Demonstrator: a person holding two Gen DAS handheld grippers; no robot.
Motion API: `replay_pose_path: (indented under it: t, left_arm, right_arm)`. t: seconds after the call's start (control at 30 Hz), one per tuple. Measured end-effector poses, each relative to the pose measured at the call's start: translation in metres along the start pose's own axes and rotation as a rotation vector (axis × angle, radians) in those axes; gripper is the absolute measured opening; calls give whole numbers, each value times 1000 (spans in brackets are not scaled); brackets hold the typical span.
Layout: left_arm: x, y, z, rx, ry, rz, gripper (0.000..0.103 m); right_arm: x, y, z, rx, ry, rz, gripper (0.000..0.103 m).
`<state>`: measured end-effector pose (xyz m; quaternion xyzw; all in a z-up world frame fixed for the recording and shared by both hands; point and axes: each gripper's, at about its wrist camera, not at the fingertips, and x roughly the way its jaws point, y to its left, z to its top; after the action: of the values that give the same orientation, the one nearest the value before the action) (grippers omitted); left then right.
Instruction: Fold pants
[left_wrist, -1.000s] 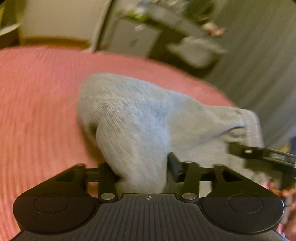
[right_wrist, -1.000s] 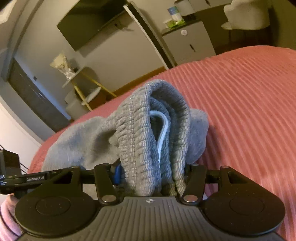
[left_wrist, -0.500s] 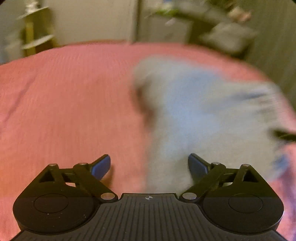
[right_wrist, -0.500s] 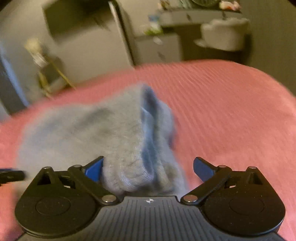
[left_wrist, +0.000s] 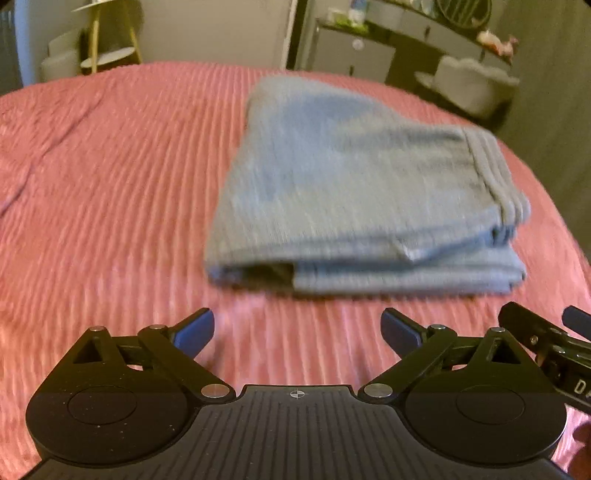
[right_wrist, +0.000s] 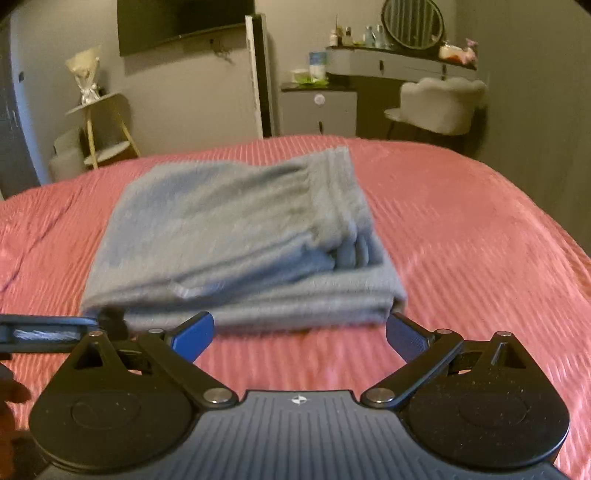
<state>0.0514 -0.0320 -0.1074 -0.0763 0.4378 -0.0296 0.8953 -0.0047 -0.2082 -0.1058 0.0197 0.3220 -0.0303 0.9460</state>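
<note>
**Soft grey bundle on the bed, both tools released**

The pants (left_wrist: 354, 184) lie folded into a compact stack on the pink ribbed bedspread (left_wrist: 110, 166), right of centre in the left wrist view and left of centre in the right wrist view. The ribbed waistband (right_wrist: 343, 192) sits on top along the right side, and the layered edges face the cameras.

The left tool (left_wrist: 297, 330) hangs spread wide with nothing between its blue pads, just short of the stack's near edge. The right tool (right_wrist: 299, 332) is likewise spread and empty, its right pad close to the stack's near right corner (contact cannot be judged through the blur).

The cloth looks like thick, soft knit: light, limp, not slippery, nothing to break. It will likely sag and unfold if lifted by one layer alone. For any further fold or tidying, the better hold is probably through all layers at the near corners, or at the waistband, where the elastic gives a firmer ridge to pinch. A small gap shows at the near left corner (left_wrist: 266, 271), where the layers lie loosely.

Nothing on the bed blocks the stack. Beyond the far edge stand a padded chair (right_wrist: 439, 105), a dresser with a round mirror (right_wrist: 412, 22), and a small side shelf (right_wrist: 99, 122), all well apart. Each tool's body shows at the edge of the other's view, so they sit close together.
</note>
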Motion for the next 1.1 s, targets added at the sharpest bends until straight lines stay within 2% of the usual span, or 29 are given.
replay_pose_path:
  t: [0.07, 0.17, 0.3, 0.47, 0.67, 1.1]
  left_arm:
    - [-4, -2, -8, 11, 14, 40, 100]
    - [-9, -6, -15, 21, -27, 97, 100]
    - [-11, -16, -25, 51, -21, 75, 100]
    - [-18, -20, -30, 82, -43, 84, 100]
    - [-9, -22, -30, 92, -16, 97, 100]
    - [2, -18, -27, 60, 15, 135, 100]
  right_arm:
    - [-5, 9, 4, 17, 28, -12, 100]
    - [-5, 6, -1, 60, 50, -16, 100]
    - [-7, 5, -11, 92, 100, -68, 100]
    - [-10, 12, -16, 53, 136, -121, 100]
    - [-9, 14, -18, 1, 129, -155, 100]
    - [4, 14, -16, -13, 153, -139, 100]
